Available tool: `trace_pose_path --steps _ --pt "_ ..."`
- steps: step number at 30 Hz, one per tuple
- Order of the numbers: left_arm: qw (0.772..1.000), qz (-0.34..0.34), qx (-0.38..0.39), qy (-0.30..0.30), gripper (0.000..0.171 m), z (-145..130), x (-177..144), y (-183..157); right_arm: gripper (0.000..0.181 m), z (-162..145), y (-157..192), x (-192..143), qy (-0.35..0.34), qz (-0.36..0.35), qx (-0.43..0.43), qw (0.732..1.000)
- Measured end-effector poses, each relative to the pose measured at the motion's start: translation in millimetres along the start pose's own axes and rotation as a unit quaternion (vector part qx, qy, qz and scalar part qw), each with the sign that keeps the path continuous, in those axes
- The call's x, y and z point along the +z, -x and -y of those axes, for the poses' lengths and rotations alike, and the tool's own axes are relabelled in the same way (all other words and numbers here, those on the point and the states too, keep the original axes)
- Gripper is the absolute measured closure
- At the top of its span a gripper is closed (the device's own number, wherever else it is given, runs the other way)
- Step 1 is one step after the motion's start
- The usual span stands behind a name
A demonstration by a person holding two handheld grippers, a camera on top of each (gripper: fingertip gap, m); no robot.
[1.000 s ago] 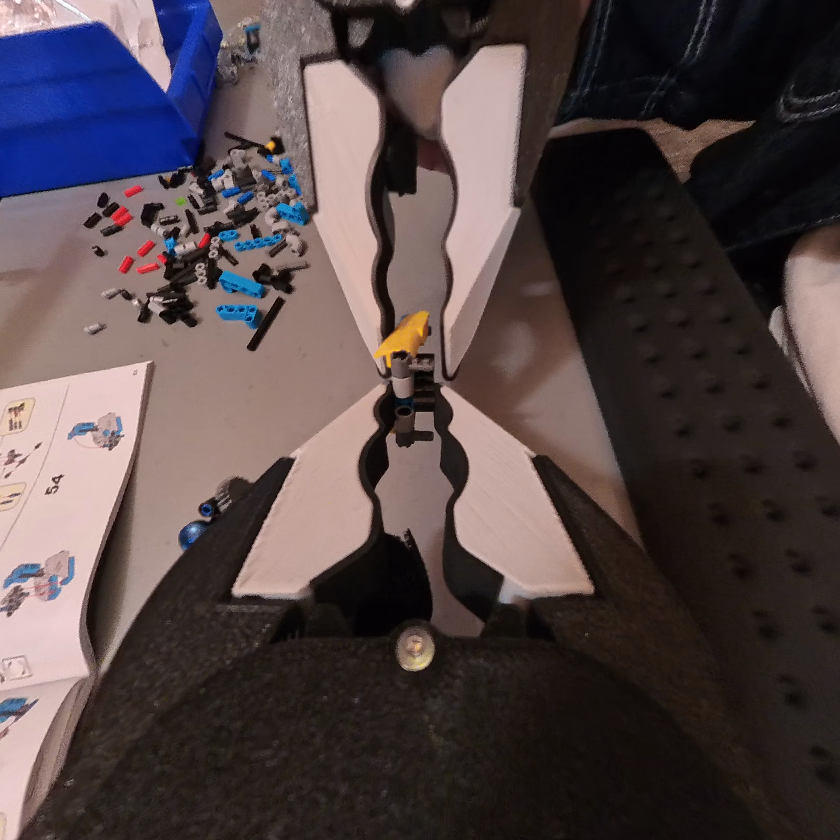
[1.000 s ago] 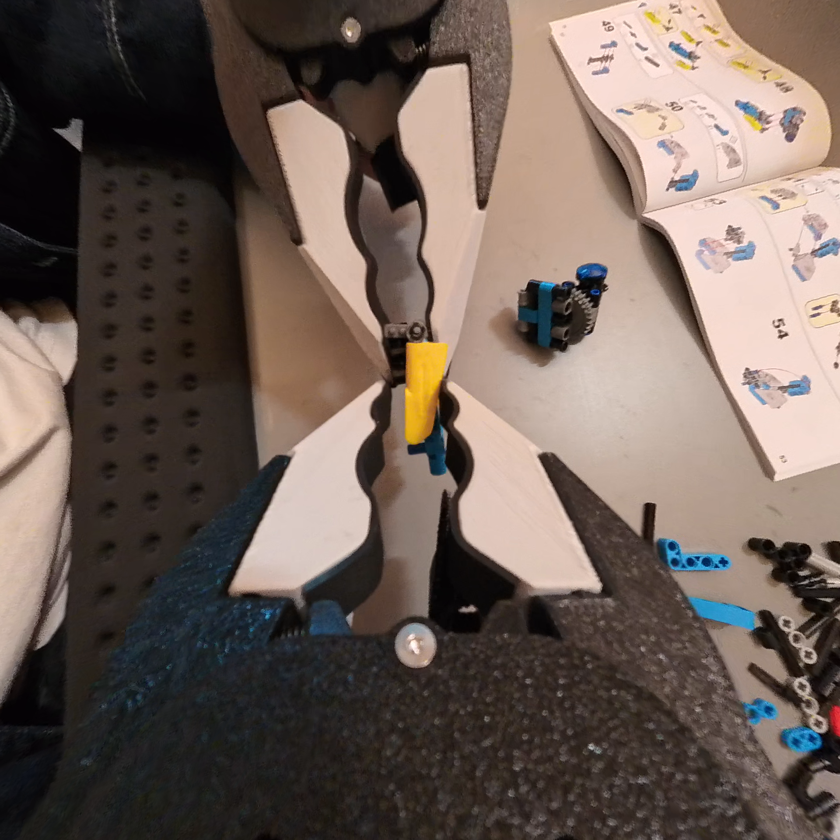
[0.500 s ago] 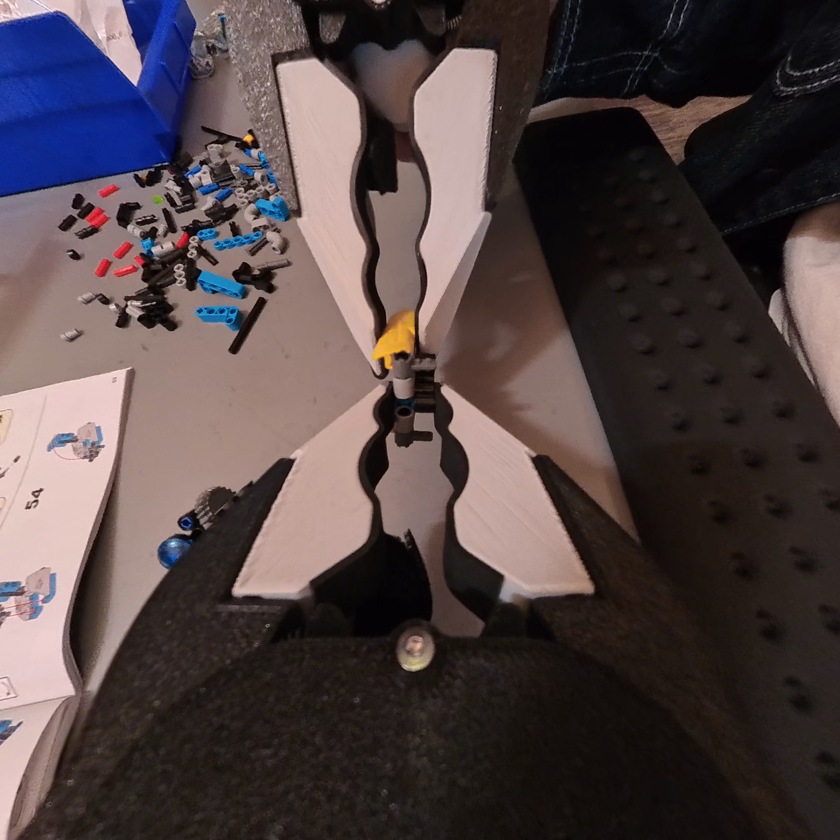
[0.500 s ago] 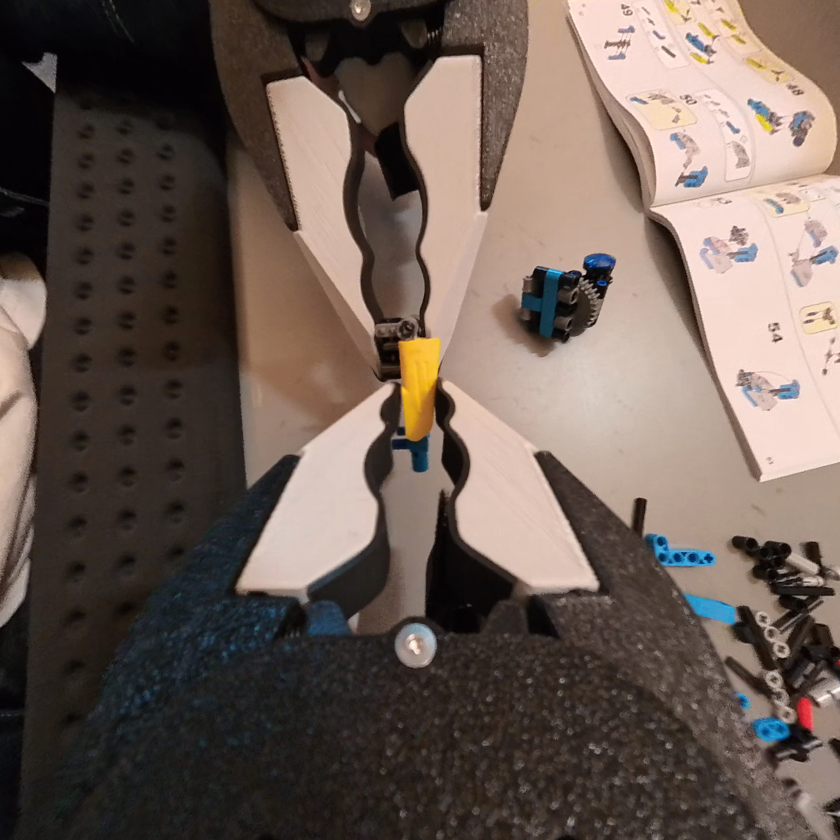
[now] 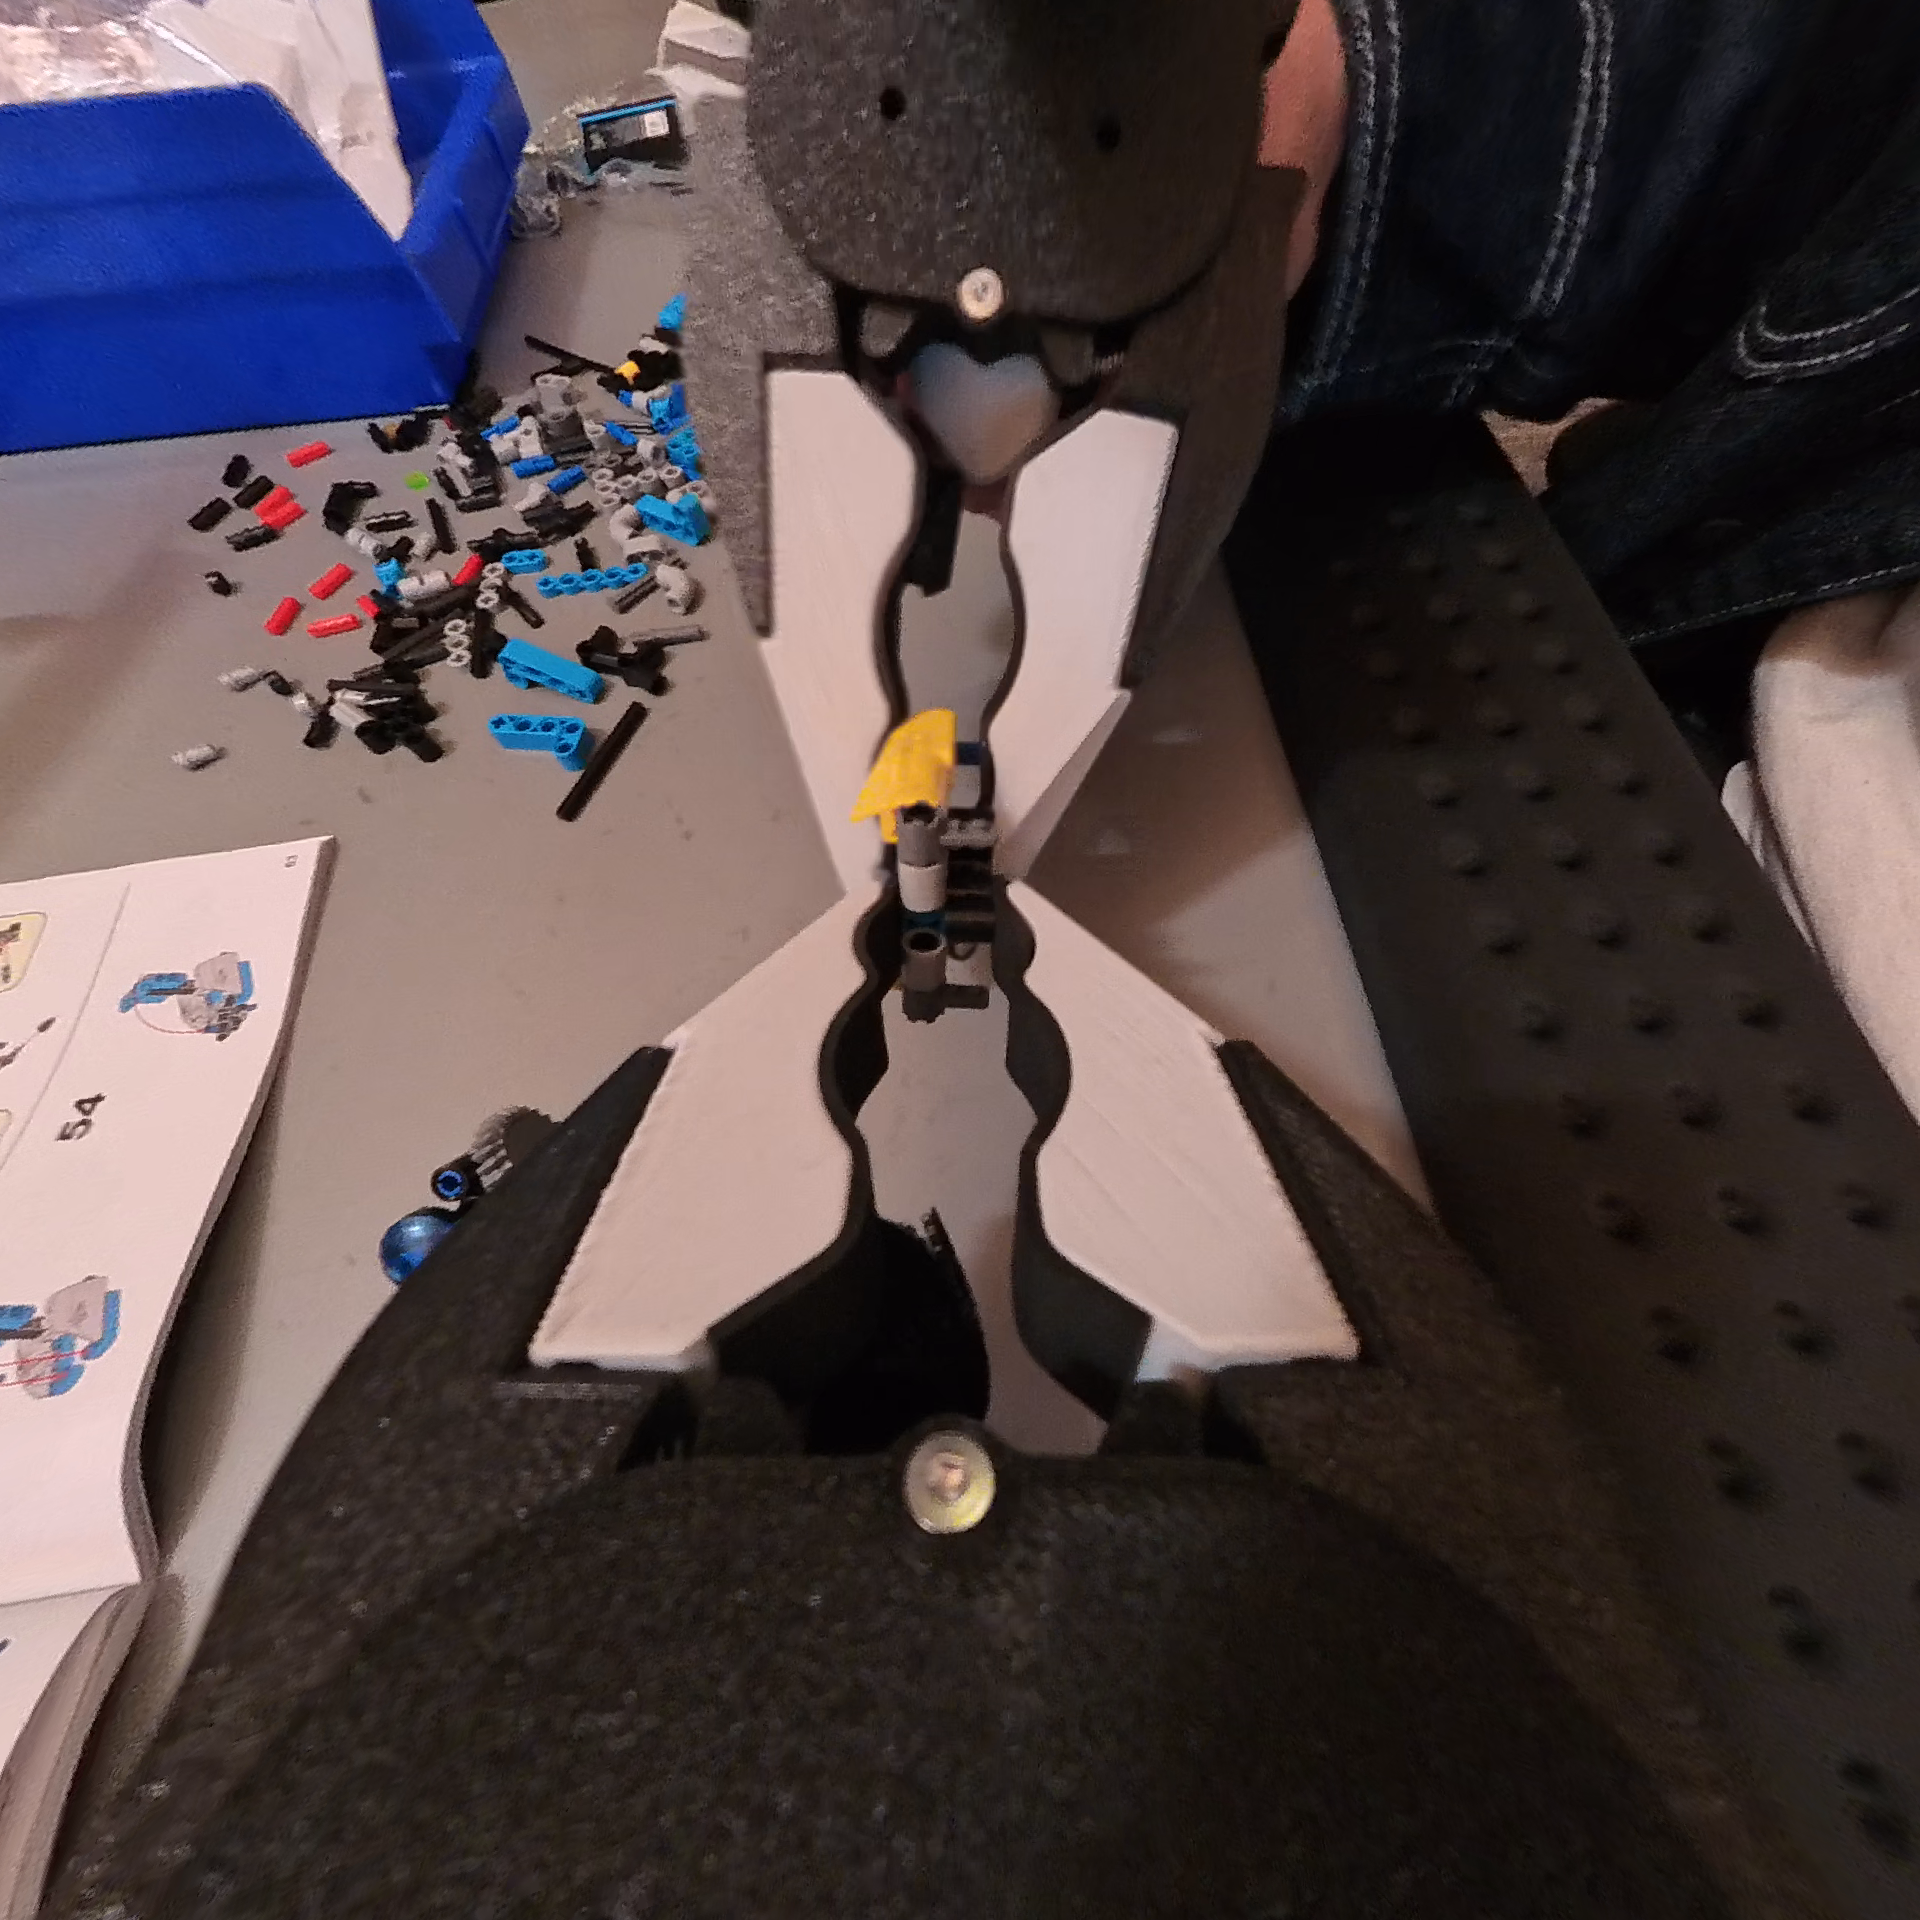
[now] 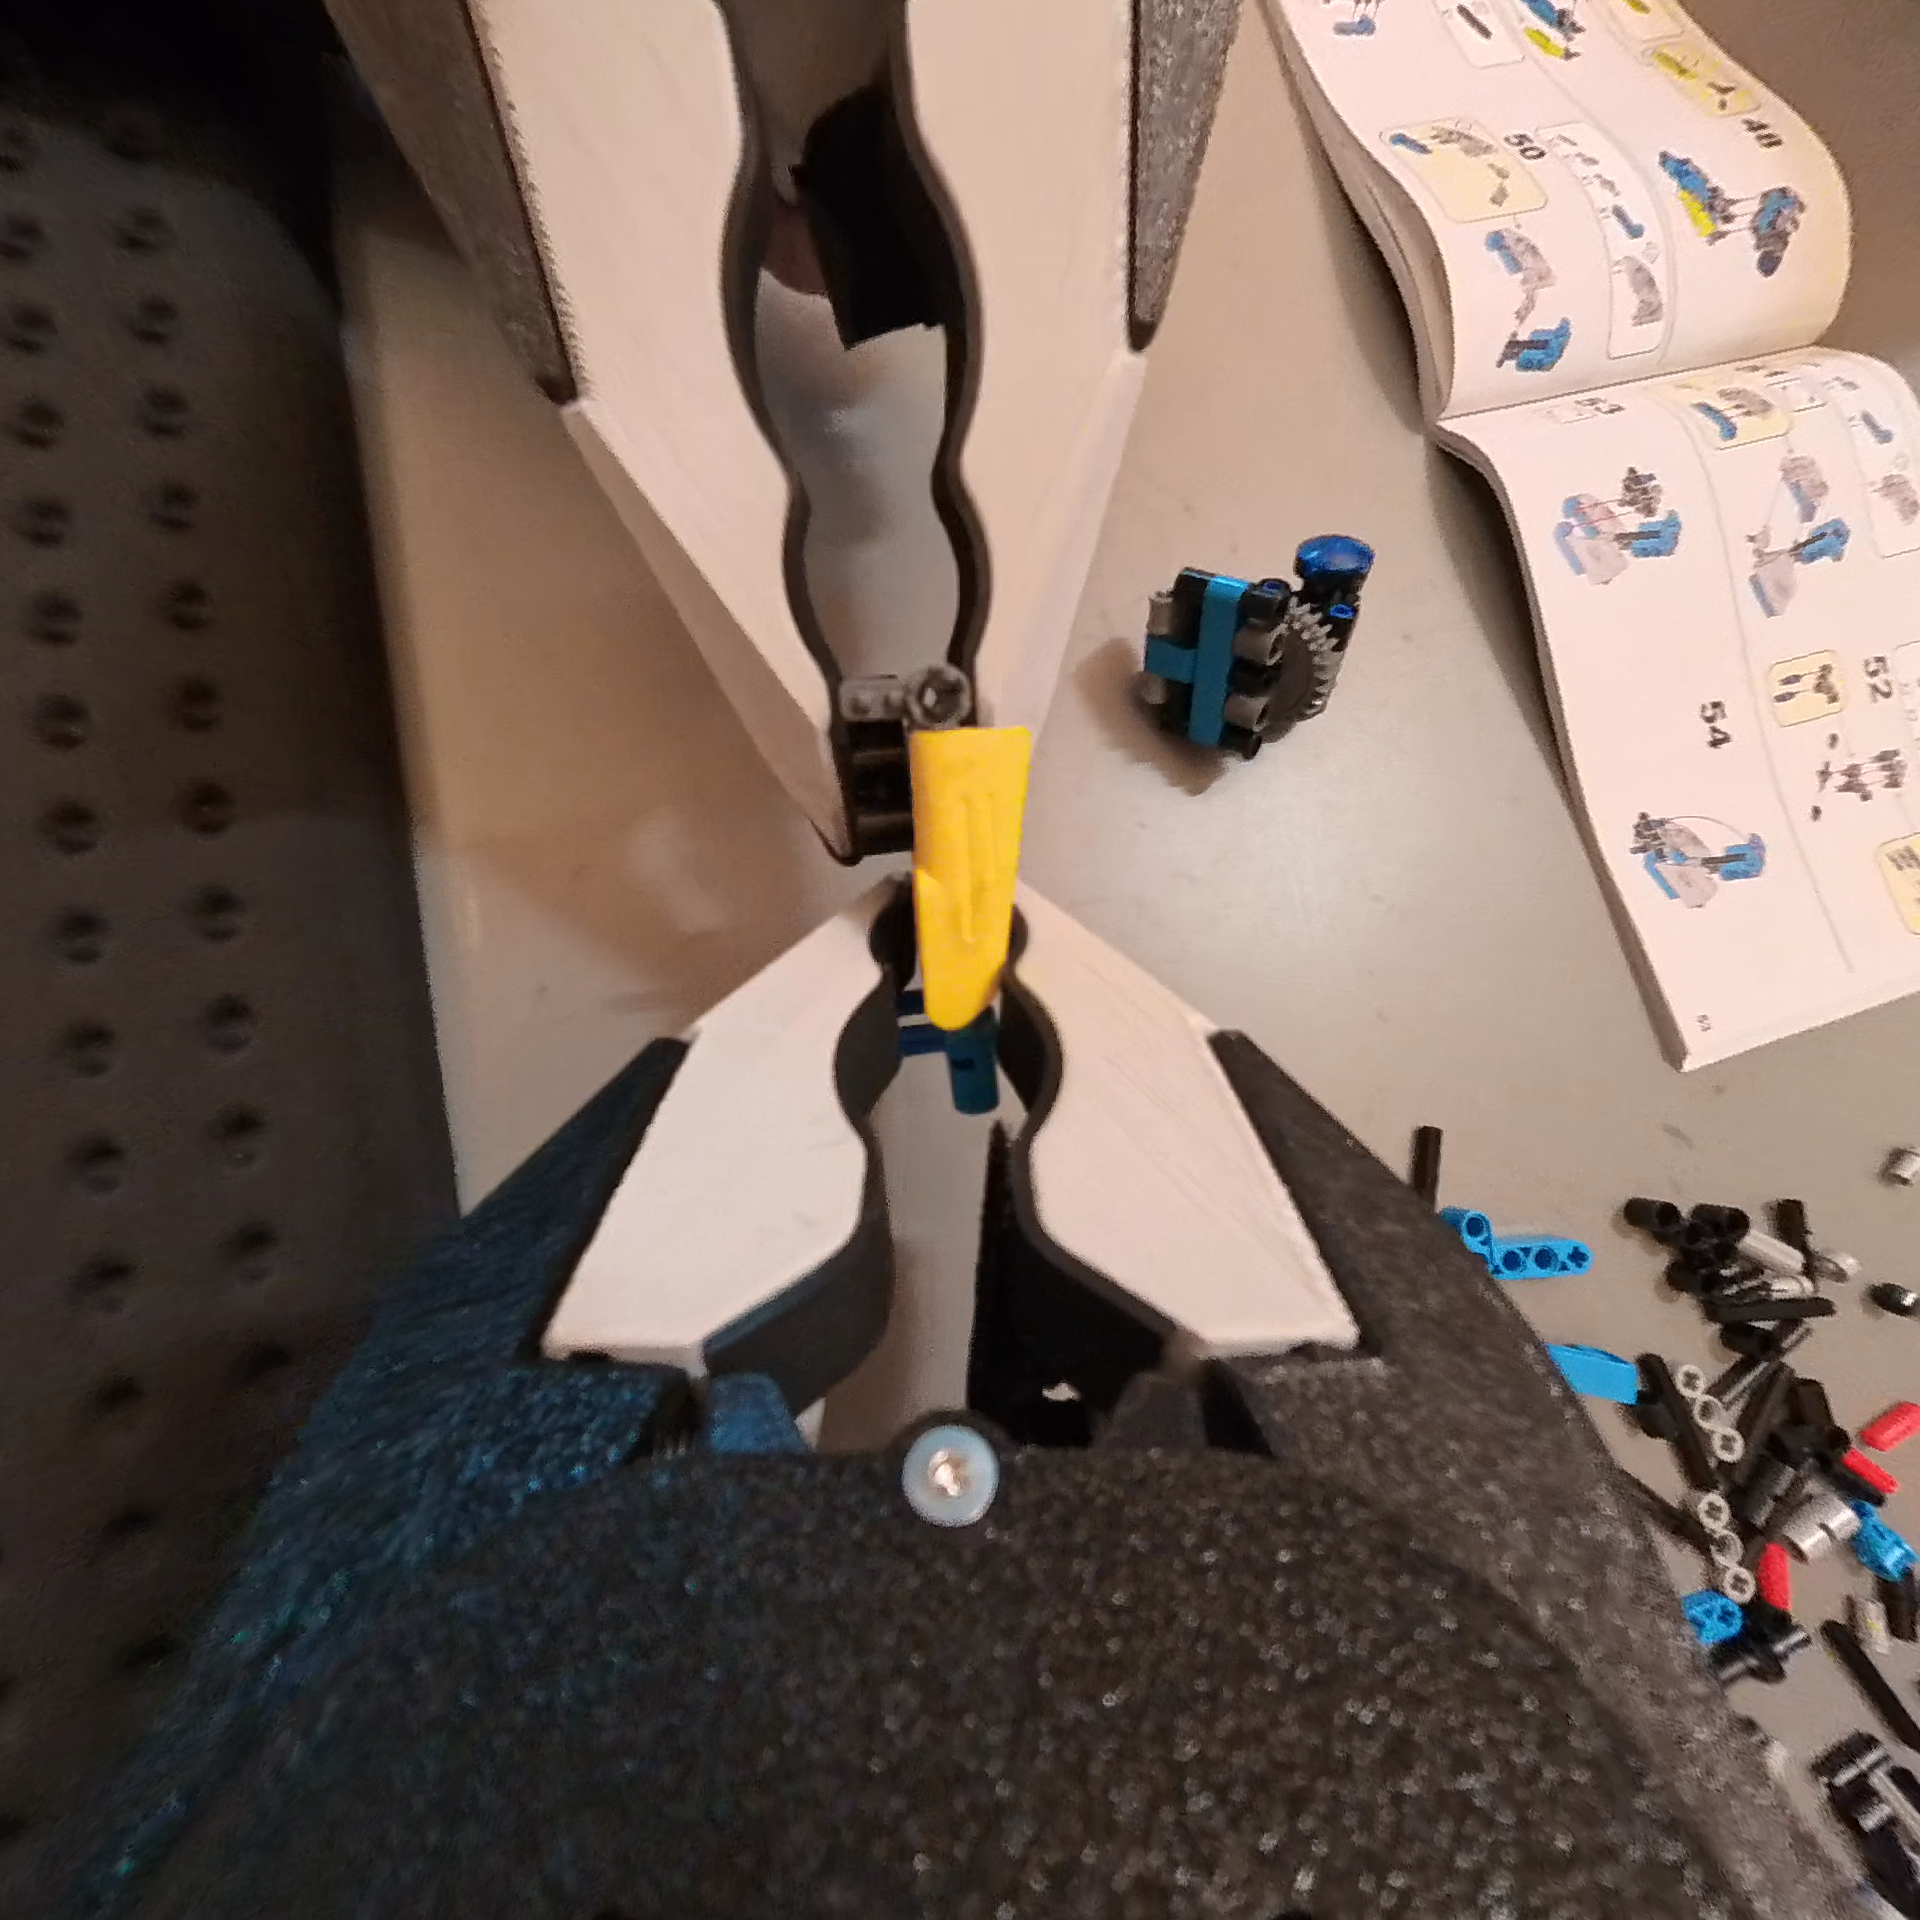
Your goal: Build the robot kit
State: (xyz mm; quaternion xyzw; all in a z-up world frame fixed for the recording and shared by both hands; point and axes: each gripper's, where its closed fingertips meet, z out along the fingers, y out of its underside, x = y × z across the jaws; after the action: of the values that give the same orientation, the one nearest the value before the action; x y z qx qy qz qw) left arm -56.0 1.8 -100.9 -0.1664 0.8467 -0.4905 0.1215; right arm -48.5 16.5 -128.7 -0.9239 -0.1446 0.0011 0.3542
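My left gripper (image 5: 935, 904) is shut on a small black and grey brick assembly (image 5: 940, 914). My right gripper (image 6: 951, 914) is shut on a yellow wedge-shaped piece (image 6: 966, 862) with a blue pin (image 6: 971, 1070) behind it. The two grippers meet tip to tip above the grey table (image 5: 520, 935). The yellow piece (image 5: 909, 769) rests against the side of the black assembly (image 6: 878, 769). In each view the other gripper reaches in from the top.
A pile of loose black, blue and red parts (image 5: 468, 582) lies beside a blue bin (image 5: 208, 260). An open instruction booklet (image 6: 1714, 520) and a small blue and black gear assembly (image 6: 1247, 655) lie near. A black perforated board (image 5: 1610, 1039) and a person's denim clothing (image 5: 1610, 208) flank the grippers.
Both grippers stay shut and tip to tip. The right gripper has tilted, so more of its body shows in the left view. The left gripper looms larger in the right view.
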Motion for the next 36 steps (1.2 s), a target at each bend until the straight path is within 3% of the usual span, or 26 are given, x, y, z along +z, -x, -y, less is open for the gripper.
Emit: trace_pose_path --steps 7,15,22,27,31,33,36 --pt "0.999 -0.034 0.02 0.012 0.155 -3.0 2.2 -16.1 0.171 -5.4 20.6 -1.3 0.015 0.071 -0.003 0.997" --pt "0.999 -0.004 0.027 0.028 0.155 -7.9 3.3 -6.0 0.164 -1.3 8.4 -2.5 0.012 0.015 -0.014 1.0" --pt "0.999 -0.001 0.041 0.032 0.155 -9.9 5.1 -7.4 0.171 1.2 8.7 -6.8 0.006 0.027 -0.005 1.0" --pt "0.999 -0.006 -0.008 0.048 0.155 -15.3 4.8 -4.2 0.173 -1.4 8.1 -2.8 0.004 0.038 0.016 0.999" --pt "0.999 0.026 -0.03 0.026 0.147 -11.8 -17.5 12.5 0.174 -11.7 -4.3 0.6 0.018 0.031 0.037 0.999" --pt "0.995 0.077 -0.065 0.004 0.147 -11.7 -36.0 34.3 0.173 -20.0 -22.0 1.4 0.038 0.004 0.071 0.997" --pt "0.976 0.167 -0.135 0.031 0.131 -38.0 -48.9 68.1 0.173 -23.6 -52.9 2.2 0.063 -0.053 0.137 0.987"
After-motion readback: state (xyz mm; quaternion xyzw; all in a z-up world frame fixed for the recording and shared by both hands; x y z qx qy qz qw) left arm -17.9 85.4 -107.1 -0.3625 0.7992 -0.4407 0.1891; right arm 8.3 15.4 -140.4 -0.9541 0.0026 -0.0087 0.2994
